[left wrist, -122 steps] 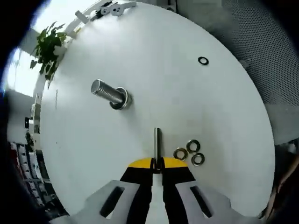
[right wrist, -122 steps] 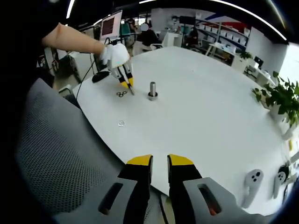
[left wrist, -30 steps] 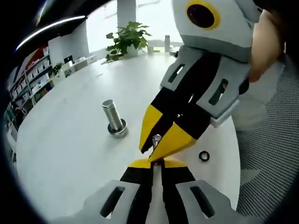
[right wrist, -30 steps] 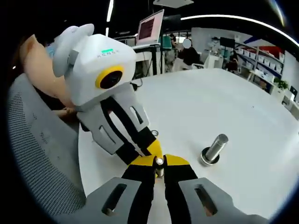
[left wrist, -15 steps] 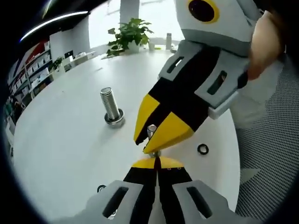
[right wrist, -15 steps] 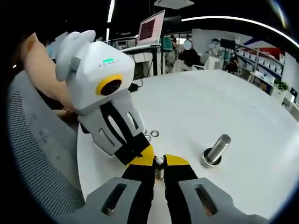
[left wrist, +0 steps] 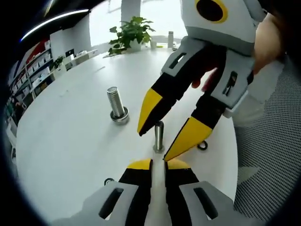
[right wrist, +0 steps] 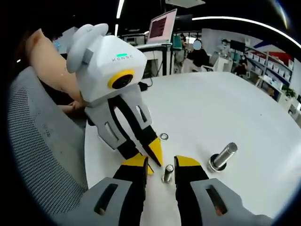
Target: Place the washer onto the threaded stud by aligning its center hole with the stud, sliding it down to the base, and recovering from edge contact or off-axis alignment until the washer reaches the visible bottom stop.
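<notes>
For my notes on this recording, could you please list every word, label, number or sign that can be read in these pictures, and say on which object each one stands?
Small dark lettering beside a green mark on the white housing of the left gripper, in the right gripper view: too blurred to read with certainty.
Monitor behind the white table: pinkish screen content, too small to read.
No other text can be read.

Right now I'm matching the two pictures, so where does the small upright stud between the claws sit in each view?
Left gripper view: the small stud stands low of center, just above that view's own claw tips and between the right claw's spread tips.
Right gripper view: it stands low of center, between that view's own tips.
Shared landmark: the large bolt on the white table.
</notes>
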The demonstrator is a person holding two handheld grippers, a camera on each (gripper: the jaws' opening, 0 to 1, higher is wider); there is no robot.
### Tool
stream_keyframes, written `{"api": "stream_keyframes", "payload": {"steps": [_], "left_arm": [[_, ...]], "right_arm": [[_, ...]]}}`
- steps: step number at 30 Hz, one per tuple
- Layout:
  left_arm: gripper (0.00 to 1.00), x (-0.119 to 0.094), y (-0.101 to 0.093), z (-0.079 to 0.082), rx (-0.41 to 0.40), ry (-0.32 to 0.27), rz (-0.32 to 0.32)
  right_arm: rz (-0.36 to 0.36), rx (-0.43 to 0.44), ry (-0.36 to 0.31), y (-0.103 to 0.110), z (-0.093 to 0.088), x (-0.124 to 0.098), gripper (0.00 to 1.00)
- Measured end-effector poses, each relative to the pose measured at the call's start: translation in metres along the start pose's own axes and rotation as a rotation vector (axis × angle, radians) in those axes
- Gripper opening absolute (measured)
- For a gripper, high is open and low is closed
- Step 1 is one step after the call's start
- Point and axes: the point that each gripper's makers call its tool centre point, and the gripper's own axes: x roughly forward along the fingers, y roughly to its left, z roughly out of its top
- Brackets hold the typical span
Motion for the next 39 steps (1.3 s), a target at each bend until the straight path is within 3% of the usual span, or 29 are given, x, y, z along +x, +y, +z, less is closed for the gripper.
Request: {"api": "stream_keyframes", "payload": {"steps": [4,6,12,16,23,27,32,35,39], "left_arm": [[0.07,-0.022,0.019,0.01,-0.024,-0.046,0.105],[0.08,-0.035,0.024,0.022,-0.146,-0.113,0.135],[0.08,-0.074,0.024,0.044,-0.152,-0.176,0.164],[0.08,-0.111,0.024,0.055,-0.156,-0.212,0.228],[0.13,-0.158,0.01,0.055,-0.242,-0.257,0.32],[0.19,-0.18,0.001,0.055,-0.259,-0.257,0.371],[0.32,-0.199,-0.01,0.053,-0.321,-0.285,0.423],[0.33,-0.199,-0.023,0.047,-0.367,-0.25,0.421],[0.34,-0.195,-0.036,0.05,-0.352,-0.256,0.417]], "right_arm": [[-0.039,0.026,-0.066,-0.021,0.022,-0.015,0.24],[-0.052,0.062,-0.094,-0.031,0.029,-0.024,0.24],[-0.088,0.097,-0.142,-0.053,0.042,-0.046,0.24],[-0.111,0.109,-0.15,-0.063,0.045,-0.054,0.23],[-0.139,0.141,-0.155,-0.078,0.044,-0.065,0.23],[-0.133,0.163,-0.137,-0.081,0.038,-0.065,0.23],[-0.131,0.163,-0.064,-0.083,0.021,-0.063,0.23],[-0.103,0.15,-0.018,-0.078,0.011,-0.059,0.23],[-0.049,0.126,0.054,-0.067,-0.004,-0.052,0.22]]}}
